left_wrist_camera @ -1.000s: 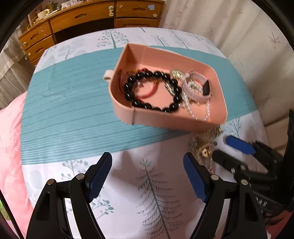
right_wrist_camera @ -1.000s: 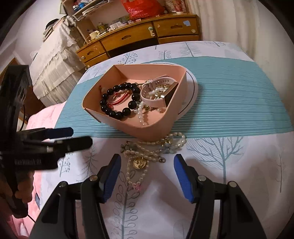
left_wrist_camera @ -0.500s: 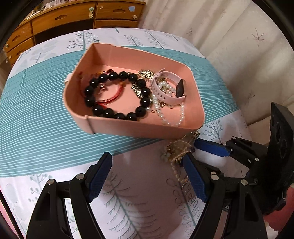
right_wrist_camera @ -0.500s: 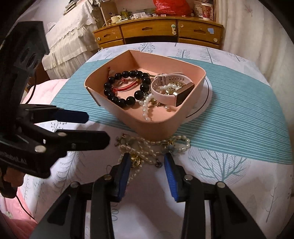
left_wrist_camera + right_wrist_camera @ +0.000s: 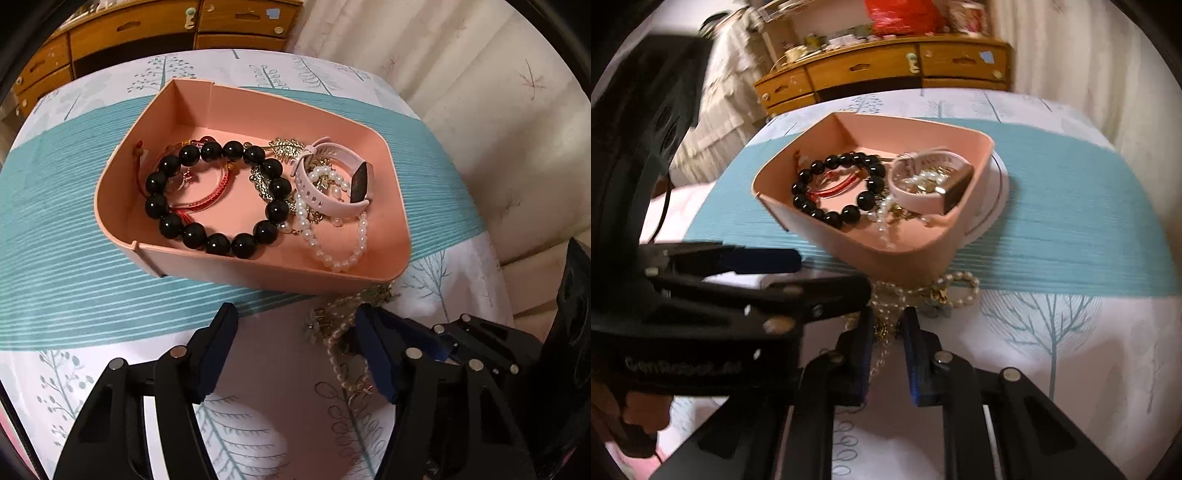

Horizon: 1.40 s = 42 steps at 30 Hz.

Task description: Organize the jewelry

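A pink tray (image 5: 395, 206) (image 5: 916, 258) stands on the teal-striped cloth. It holds a black bead bracelet (image 5: 207, 192) (image 5: 834, 188), a red cord bracelet (image 5: 207, 199), a pink watch (image 5: 332, 184) (image 5: 923, 192), a pearl strand (image 5: 340, 254) and a gold chain (image 5: 280, 147). A pearl and gold necklace (image 5: 923, 291) (image 5: 336, 325) lies on the cloth just in front of the tray. My right gripper (image 5: 886, 328) is nearly shut around its strands. My left gripper (image 5: 295, 339) is open and empty, in front of the tray beside the necklace.
A white round plate (image 5: 997, 192) lies under the tray's right side. A wooden drawer unit (image 5: 886, 70) (image 5: 147, 29) stands beyond the table's far edge. A curtain (image 5: 480, 92) hangs at the right. The left gripper's body (image 5: 701, 295) fills the left of the right wrist view.
My right gripper moved forward over the necklace and its jaws closed in on the strands. My left gripper moved closer to the tray and stayed open.
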### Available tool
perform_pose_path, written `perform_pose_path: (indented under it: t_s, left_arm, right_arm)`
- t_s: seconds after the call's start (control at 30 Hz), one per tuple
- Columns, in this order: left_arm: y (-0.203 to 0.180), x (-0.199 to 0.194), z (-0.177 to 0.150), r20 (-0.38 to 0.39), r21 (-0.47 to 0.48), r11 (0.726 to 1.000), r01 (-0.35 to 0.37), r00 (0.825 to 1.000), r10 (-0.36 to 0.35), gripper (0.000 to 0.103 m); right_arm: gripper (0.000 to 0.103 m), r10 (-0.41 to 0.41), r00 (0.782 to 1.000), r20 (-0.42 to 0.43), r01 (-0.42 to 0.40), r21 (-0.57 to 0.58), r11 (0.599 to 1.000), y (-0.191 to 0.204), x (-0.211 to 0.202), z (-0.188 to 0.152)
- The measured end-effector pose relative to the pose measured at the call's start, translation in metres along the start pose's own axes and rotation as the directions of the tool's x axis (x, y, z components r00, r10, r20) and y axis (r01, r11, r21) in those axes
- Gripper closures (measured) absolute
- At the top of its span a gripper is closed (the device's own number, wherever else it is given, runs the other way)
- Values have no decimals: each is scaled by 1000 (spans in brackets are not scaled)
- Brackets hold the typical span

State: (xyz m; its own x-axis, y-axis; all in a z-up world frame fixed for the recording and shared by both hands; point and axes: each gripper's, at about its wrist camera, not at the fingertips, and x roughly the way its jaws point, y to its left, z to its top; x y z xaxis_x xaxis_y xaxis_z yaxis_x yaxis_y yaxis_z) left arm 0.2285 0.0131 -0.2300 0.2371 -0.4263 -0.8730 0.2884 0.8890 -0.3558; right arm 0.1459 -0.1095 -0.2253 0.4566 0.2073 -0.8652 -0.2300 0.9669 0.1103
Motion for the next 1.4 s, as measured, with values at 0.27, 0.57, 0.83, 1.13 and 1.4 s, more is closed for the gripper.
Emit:
perform_pose_path:
  t_s: [0.27,0.57,0.83,1.13,1.4]
  left_arm:
    - [-6,5,3,-4,10,1000,-17,1000,17,50]
    - [-10,2,-6,-31,-16,1000,-15,999,15,65]
    - [-10,4,-11,-21,-62,998,5,1000,-6,89]
    - [-7,-3,-11,3,-79,997,-23,1000,23,91]
    - [4,-15,-19,26,-110,994,-26,999,29,91]
  right_arm:
    - [102,83,996,-26,-83,6,997,-12,-5,2]
    - [102,96,995,-39,-95,43,995,-25,-12,-5]
    - [102,104,994,-27,-101,80,992,-39,-21,-7]
    - [102,122,992,-11,-120,126,985,-49,-30,-9]
    - [102,129,992,-6,-127,157,979,-52,-35,-8]
